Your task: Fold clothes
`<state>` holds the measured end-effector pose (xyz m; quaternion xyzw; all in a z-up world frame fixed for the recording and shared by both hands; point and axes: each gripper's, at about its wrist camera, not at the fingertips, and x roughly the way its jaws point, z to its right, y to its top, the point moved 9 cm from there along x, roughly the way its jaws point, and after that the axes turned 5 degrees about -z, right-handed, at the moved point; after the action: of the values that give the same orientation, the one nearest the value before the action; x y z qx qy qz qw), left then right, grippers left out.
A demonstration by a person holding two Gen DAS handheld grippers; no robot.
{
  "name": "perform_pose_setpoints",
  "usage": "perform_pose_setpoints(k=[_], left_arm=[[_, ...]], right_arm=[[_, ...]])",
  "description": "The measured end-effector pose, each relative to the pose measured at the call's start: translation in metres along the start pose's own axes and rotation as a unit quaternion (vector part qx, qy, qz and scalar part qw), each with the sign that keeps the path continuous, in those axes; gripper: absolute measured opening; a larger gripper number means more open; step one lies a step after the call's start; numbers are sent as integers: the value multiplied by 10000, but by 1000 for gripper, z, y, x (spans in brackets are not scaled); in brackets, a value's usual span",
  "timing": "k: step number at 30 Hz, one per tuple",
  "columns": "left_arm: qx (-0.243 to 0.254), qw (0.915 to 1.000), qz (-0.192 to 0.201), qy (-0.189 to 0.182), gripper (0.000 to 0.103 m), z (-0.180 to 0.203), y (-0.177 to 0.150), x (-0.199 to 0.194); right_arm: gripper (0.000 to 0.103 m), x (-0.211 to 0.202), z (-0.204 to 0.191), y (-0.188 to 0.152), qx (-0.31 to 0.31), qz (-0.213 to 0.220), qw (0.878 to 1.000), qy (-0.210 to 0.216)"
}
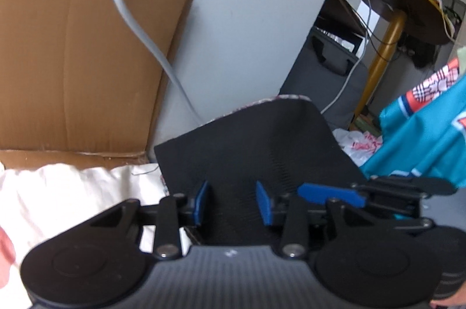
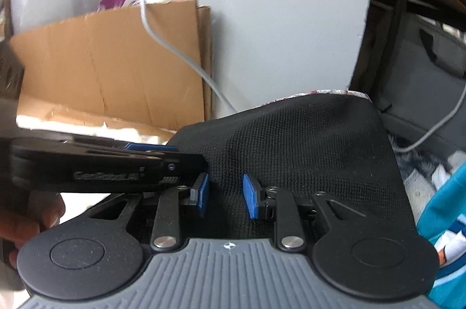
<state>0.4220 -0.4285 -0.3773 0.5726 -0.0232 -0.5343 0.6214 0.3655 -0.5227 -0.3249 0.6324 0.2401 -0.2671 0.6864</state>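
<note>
I see the black knitted garment (image 1: 256, 140) at centre frame, looking folded flat; my left gripper (image 1: 231, 202) and right gripper (image 2: 225, 197) both spread over it; teal printed jersey (image 1: 431, 134) at right edge unfolded.

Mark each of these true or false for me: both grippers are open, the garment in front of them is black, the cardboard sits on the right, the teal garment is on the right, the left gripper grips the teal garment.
1. Both grippers are open. True: the left gripper and the right gripper each show a gap between the pads.
2. The garment ahead is black. True: the black garment.
3. The cardboard is on the right. False: left.
4. The teal garment is on the right. True.
5. The left gripper grips the teal garment. False: it holds nothing.
</note>
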Motion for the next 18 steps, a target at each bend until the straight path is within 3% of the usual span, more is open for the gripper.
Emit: perform_pose_setpoints(k=[5,10,18], left_arm=[[320,9992,-68,218,39,8,5,-3],[467,9987,63,196,36,21,5,-35],[1432,9896,-30,89,38,63,-19,-60]], right_arm=[[34,-13,6,-2,32,-41,10000,-74],[38,-33,26,-17,237,-70,9996,-104],[39,-62,68,-60,810,-191,9964,-183]])
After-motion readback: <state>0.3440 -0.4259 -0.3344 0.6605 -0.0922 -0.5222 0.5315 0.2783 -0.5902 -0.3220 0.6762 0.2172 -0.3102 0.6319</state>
